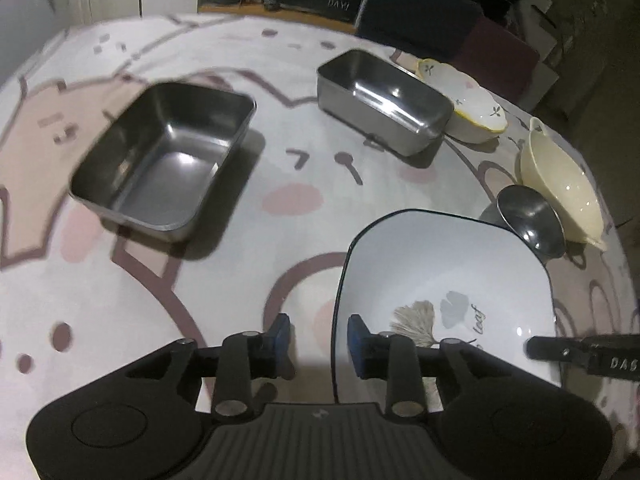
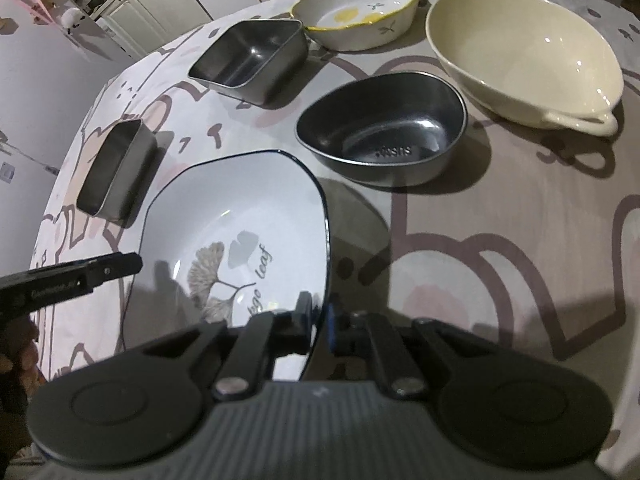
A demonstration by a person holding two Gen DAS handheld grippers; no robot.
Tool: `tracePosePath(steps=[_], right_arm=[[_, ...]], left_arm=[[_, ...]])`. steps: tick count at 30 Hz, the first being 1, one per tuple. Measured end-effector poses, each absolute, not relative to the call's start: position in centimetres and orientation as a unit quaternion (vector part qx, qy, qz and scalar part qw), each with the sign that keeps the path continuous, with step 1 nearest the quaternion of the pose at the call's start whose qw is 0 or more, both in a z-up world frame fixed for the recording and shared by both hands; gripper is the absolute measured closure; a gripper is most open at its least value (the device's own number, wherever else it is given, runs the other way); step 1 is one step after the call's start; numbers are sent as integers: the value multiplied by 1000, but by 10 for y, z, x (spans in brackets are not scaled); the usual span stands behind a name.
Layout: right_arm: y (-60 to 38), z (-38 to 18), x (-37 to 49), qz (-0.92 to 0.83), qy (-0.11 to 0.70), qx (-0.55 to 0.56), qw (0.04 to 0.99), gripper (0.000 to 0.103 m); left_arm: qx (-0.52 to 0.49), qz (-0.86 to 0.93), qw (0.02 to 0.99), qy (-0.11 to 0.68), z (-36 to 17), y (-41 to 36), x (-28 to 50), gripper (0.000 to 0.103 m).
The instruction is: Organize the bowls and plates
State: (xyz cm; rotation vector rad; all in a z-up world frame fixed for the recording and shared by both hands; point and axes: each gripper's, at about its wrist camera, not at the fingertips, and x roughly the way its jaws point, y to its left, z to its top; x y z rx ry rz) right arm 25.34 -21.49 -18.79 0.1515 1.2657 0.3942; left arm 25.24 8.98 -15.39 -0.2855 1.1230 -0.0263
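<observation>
A white square plate [image 1: 440, 276] with a dark rim and a leaf print is held above the table; it also shows in the right wrist view [image 2: 240, 216]. My right gripper [image 2: 318, 318] is shut on the plate's near right rim. My left gripper [image 1: 319, 340] is open, its jaws on either side of the plate's left rim, not closed on it. A dark oval metal bowl [image 2: 384, 128], a cream two-handled bowl [image 2: 520, 52], a flower-print bowl [image 2: 356, 8] and two steel rectangular trays [image 1: 164, 160] [image 1: 384, 100] stand on the table.
The table wears a pink and white cartoon cloth [image 1: 240, 280]. Its far edge meets dark chairs and bags [image 1: 420, 12]. White cabinets [image 2: 140, 8] stand beyond the table in the right wrist view.
</observation>
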Motion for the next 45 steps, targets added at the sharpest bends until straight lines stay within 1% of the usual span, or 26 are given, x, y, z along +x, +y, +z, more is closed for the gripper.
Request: tracePosePath(steps=[4, 6, 8, 10, 11, 15, 23, 29, 36, 45], right_arm=[[-216, -193, 256, 183, 591, 73, 782, 93], [-216, -196, 257, 184, 592, 76, 781, 93], [-217, -199, 258, 185, 594, 79, 779, 93], [-219, -202, 260, 185, 596, 84, 777, 93], [-219, -203, 260, 186, 596, 86, 776, 93], [-220, -205, 261, 189, 591, 88, 779, 92], [-221, -191, 254, 194, 580, 65, 788, 92], [-257, -171, 242, 176, 573, 70, 797, 92], [-316, -178, 227, 112, 586, 93, 797, 90], [-329, -199, 223, 93, 603, 76, 789, 87]], left_arm=[[-155, -33, 826, 541, -164, 92, 255, 72], [-160, -42, 822, 546, -169, 92, 256, 76], [-170, -51, 815, 551, -173, 93, 257, 77], [-175, -64, 811, 555, -176, 91, 259, 80], [-175, -70, 810, 555, -176, 90, 259, 84], [-171, -74, 811, 555, -176, 87, 260, 85], [-169, -87, 821, 538, -157, 74, 247, 85], [-161, -133, 806, 554, -155, 31, 244, 87], [-115, -160, 789, 582, -162, -28, 246, 85], [-102, -136, 780, 602, -170, -40, 253, 83]])
